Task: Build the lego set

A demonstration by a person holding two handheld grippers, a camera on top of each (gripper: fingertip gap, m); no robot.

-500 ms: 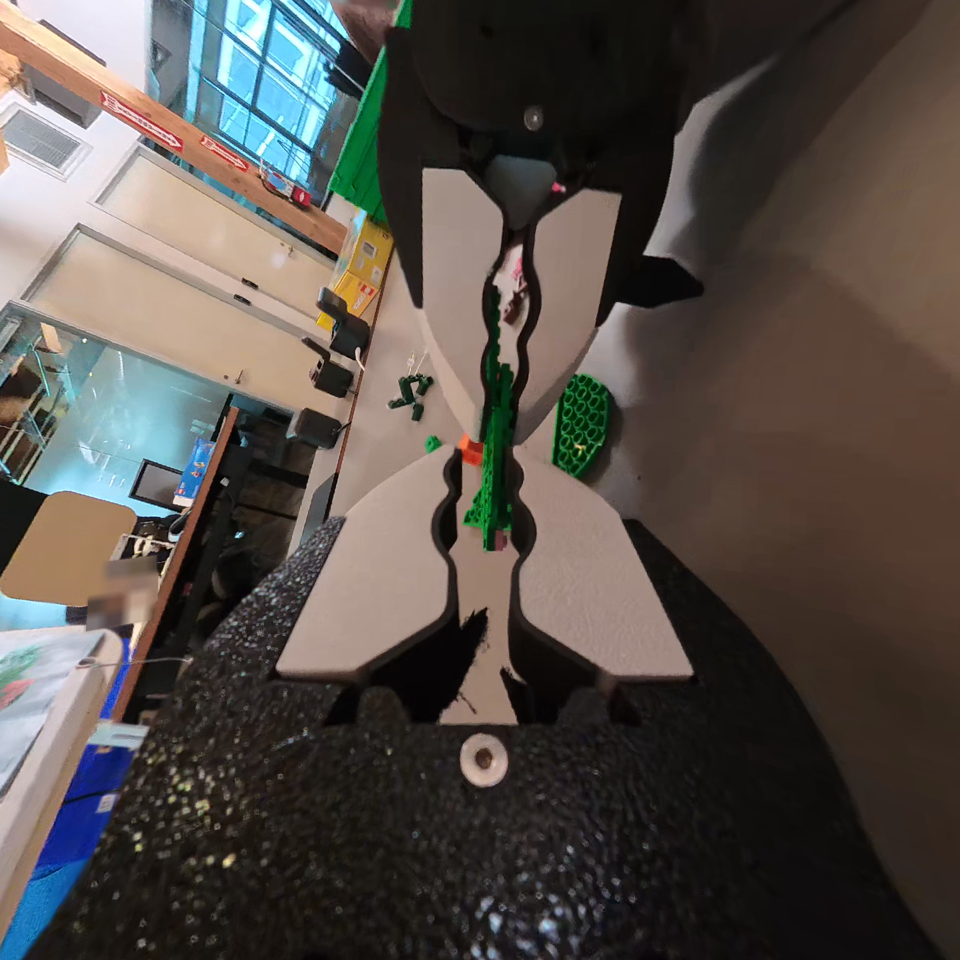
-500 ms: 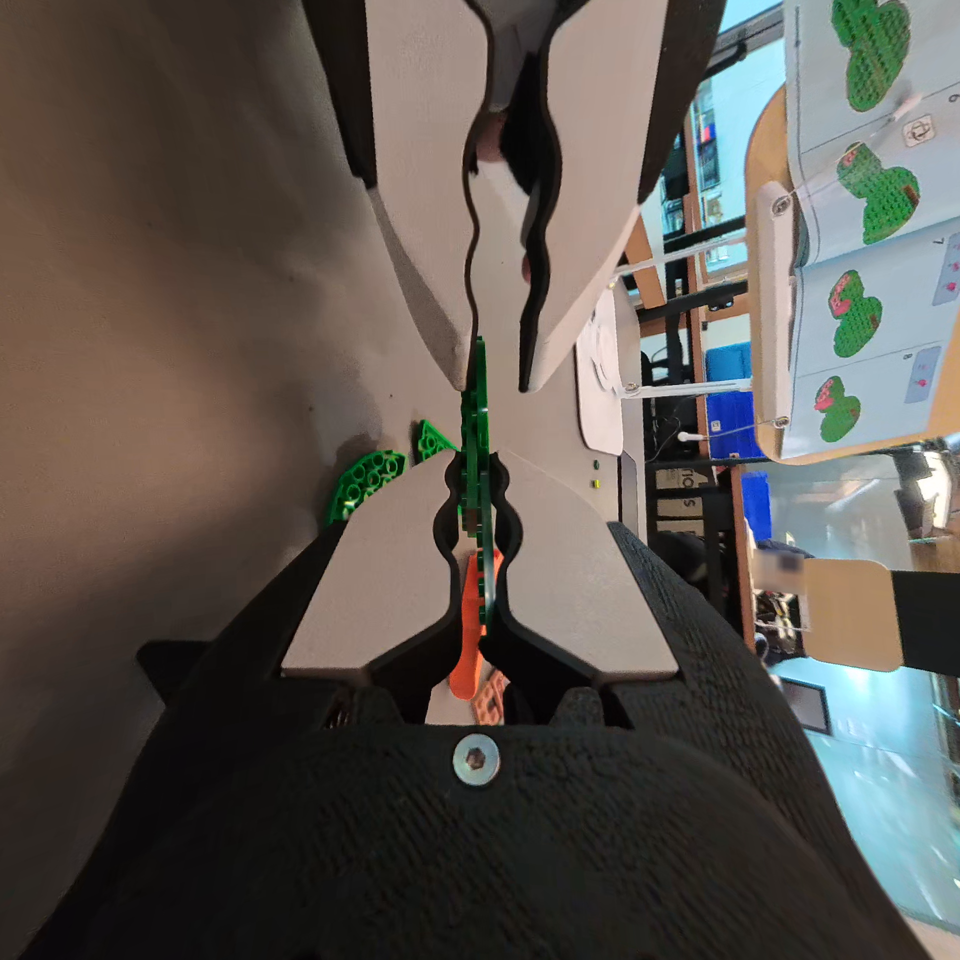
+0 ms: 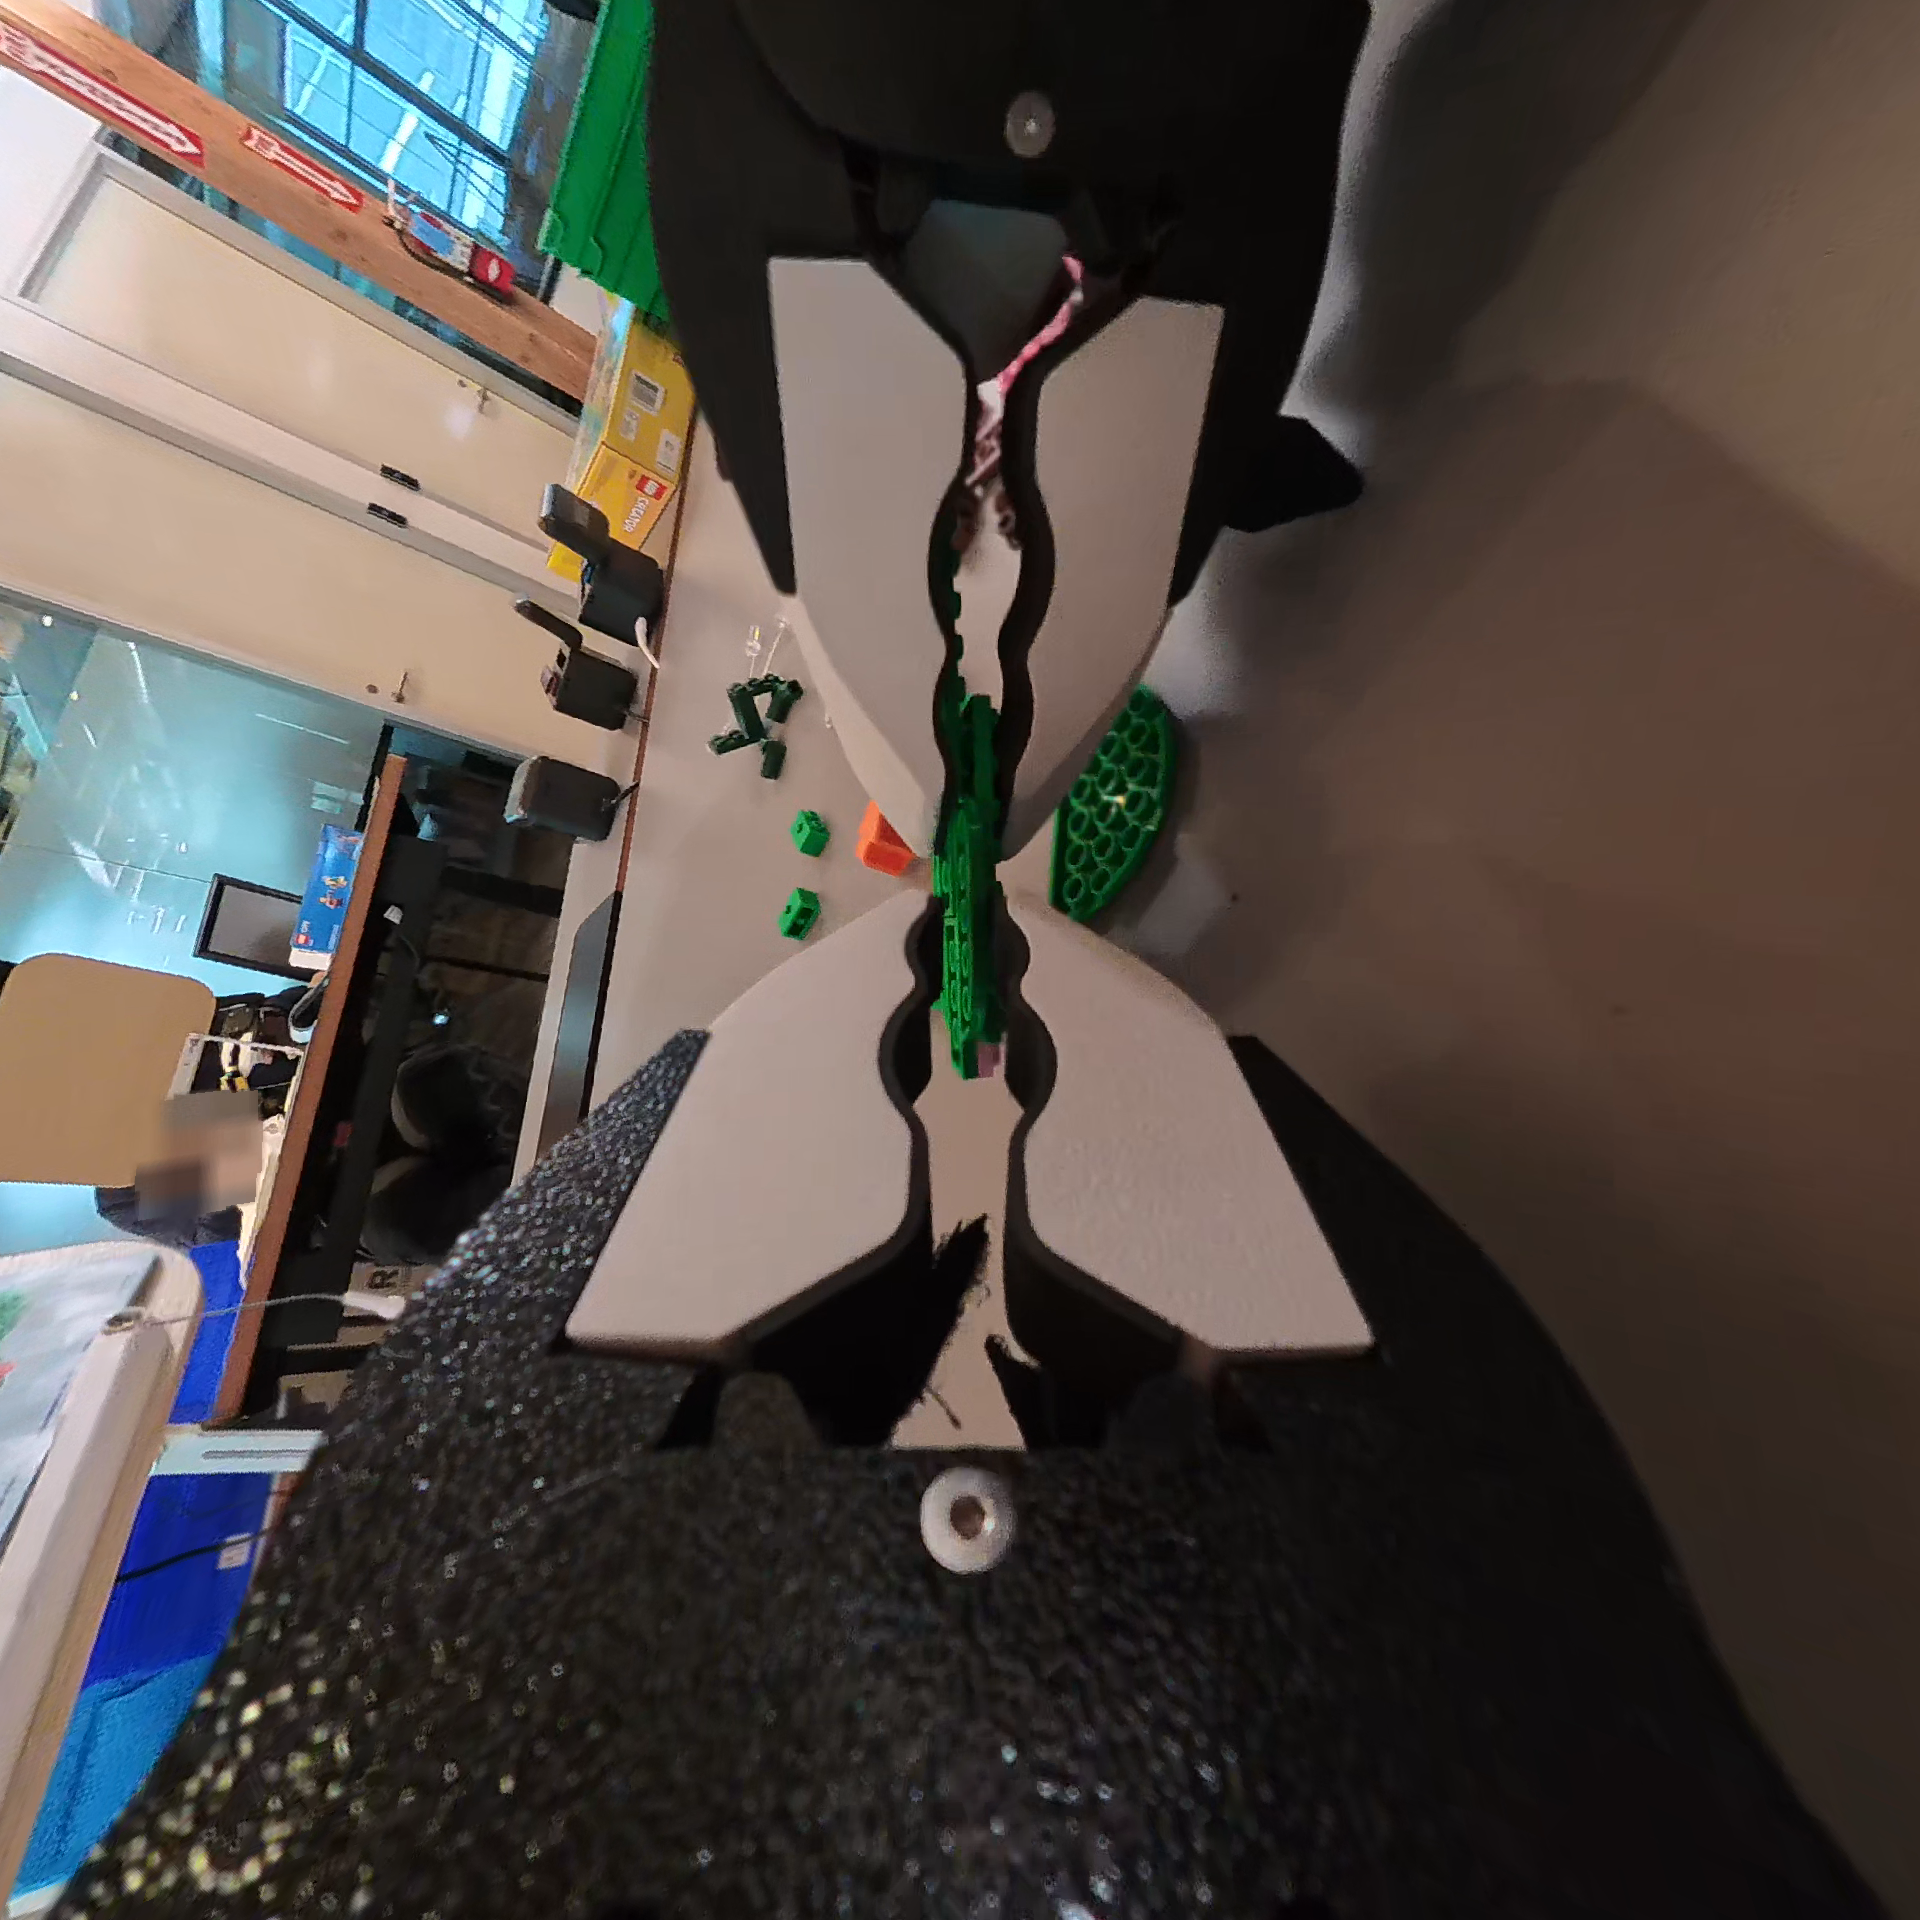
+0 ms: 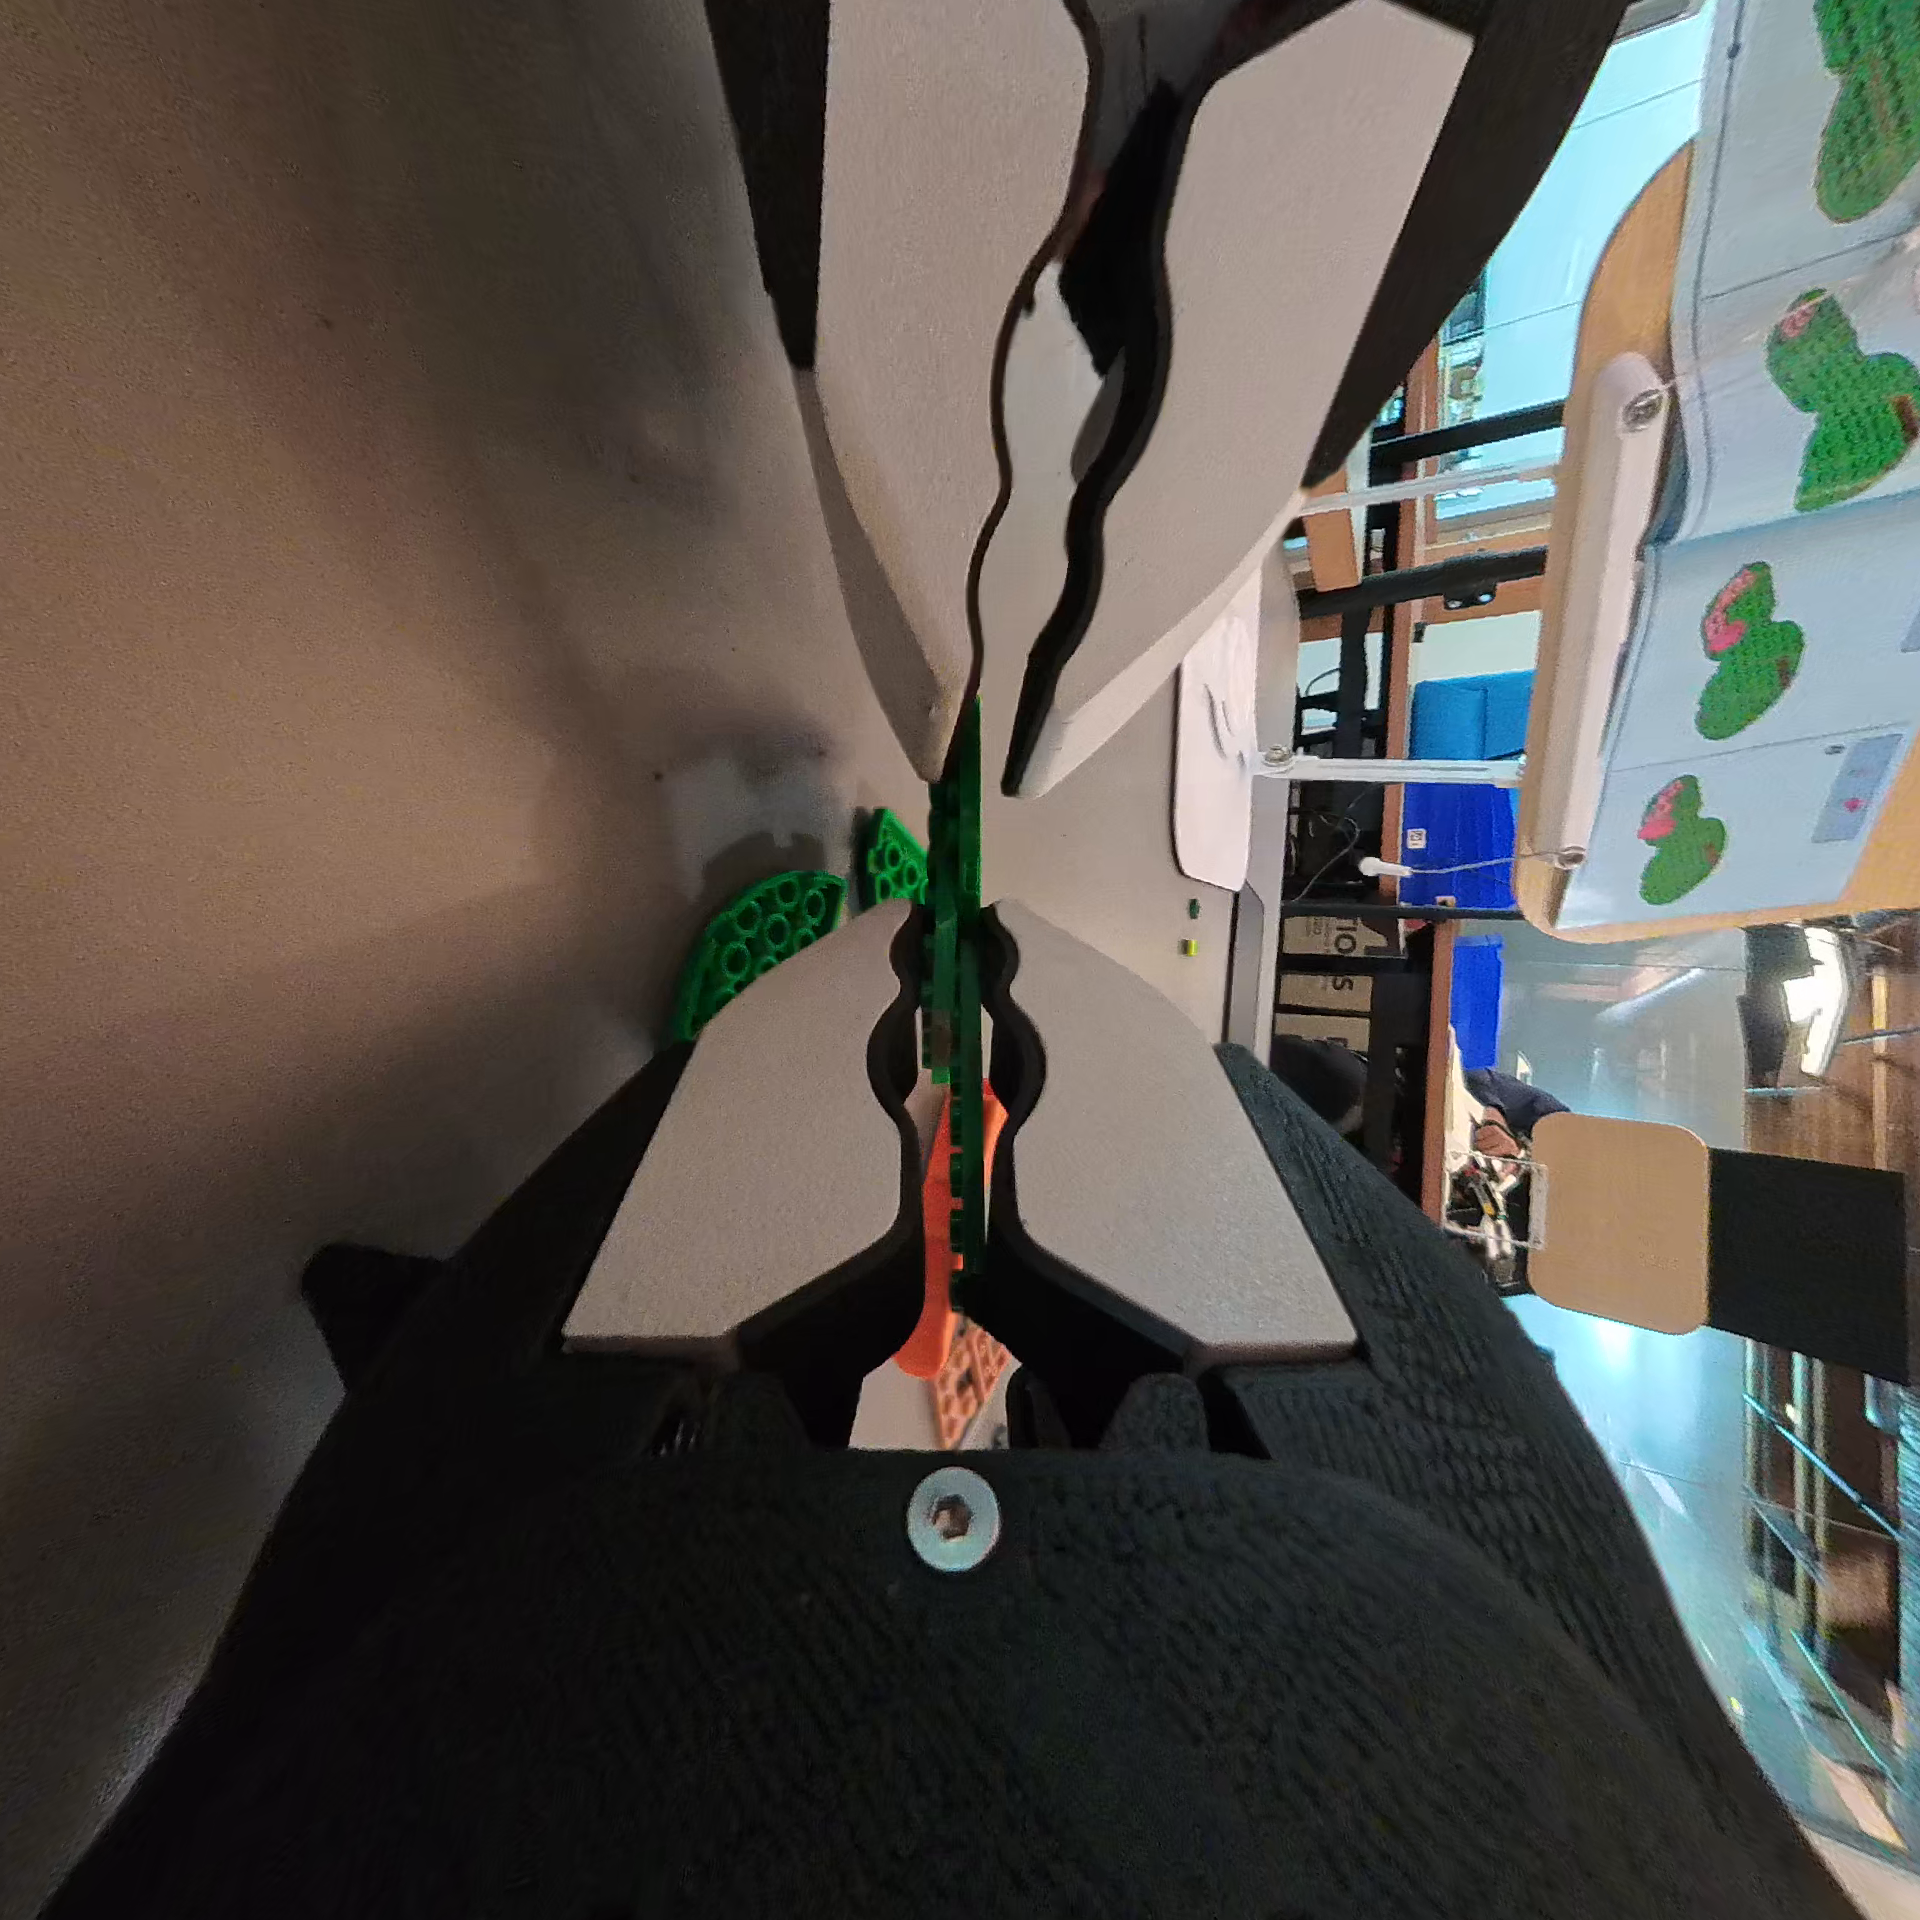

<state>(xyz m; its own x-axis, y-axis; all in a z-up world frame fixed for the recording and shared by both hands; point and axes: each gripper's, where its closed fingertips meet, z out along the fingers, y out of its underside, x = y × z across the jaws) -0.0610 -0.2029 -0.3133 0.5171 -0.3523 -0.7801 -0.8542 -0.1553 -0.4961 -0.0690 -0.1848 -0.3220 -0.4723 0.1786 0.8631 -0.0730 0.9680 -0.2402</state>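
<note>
The left gripper (image 3: 971,987) and the right gripper (image 4: 956,997) face each other tip to tip, each closed edge-on around opposite ends of the same green plate assembly (image 3: 968,914), probably so that its layers can be squeezed together. Held clear above the table (image 3: 717,821), it has open room around it. Loose parts lie close underneath: a green rounded plate (image 3: 1114,821), an orange brick (image 3: 881,840) and small green bricks (image 3: 805,873).

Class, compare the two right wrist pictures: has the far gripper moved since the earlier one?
Yes. The left gripper has swung rightward at its base, toward the instruction booklet, with its fingertips beside the green plate assembly.
</note>
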